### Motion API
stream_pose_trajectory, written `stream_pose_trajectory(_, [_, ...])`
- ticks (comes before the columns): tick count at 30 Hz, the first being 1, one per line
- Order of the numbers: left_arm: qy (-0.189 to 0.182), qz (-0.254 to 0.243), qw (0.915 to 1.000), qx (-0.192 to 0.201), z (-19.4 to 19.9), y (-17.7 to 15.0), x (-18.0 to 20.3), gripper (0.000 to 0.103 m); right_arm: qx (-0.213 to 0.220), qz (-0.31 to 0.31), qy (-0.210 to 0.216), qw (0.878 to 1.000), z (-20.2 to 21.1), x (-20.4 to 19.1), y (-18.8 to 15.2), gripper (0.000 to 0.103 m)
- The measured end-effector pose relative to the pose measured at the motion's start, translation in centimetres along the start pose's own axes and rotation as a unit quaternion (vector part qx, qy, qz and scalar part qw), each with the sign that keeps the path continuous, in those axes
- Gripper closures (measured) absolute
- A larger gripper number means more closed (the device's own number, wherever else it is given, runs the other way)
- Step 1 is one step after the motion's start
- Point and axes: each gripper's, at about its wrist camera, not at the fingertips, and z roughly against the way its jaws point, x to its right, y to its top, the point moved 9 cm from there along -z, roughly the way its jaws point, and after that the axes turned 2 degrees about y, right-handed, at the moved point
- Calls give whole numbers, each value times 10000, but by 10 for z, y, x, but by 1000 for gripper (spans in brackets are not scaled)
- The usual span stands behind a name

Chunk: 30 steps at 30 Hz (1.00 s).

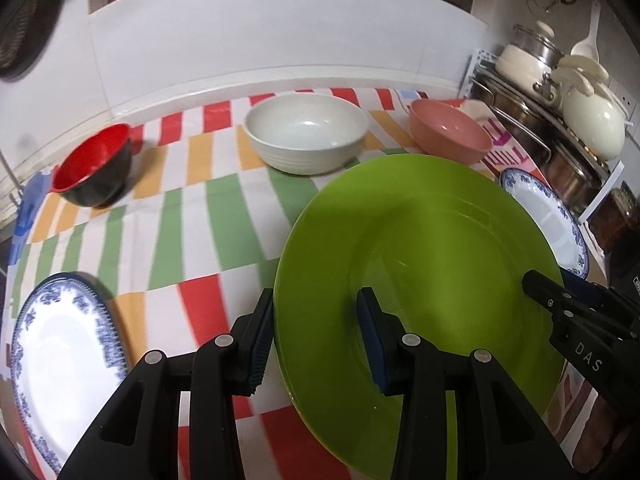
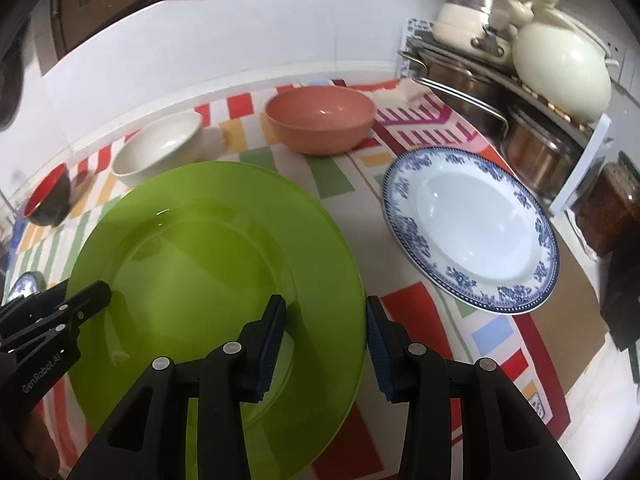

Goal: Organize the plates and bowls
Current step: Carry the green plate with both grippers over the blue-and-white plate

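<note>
Lime-green plate (image 1: 420, 240), striped multicolour tablecloth (image 1: 224, 216)

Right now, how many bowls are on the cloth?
3, in a back row: red-and-black bowl left, white bowl middle, pink bowl right. None looks hidden.

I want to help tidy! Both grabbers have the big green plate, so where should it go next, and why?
Probably carry the green plate, pinched at opposite rims by the left gripper and right gripper, over onto the blue-patterned plate beside it: stacking plates together tidies them.
</note>
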Motion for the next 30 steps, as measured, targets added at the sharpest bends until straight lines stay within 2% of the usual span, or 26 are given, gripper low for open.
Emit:
stream_pose_trajectory(13, [298, 376, 9983, 316, 45, -9, -69, 63, 294, 333, 259, 9987, 32, -61, 4, 62])
stream_pose_trajectory(30, [913, 992, 9904, 302, 90, -45, -187, 63, 321, 998, 827, 9911, 53, -178, -10, 62])
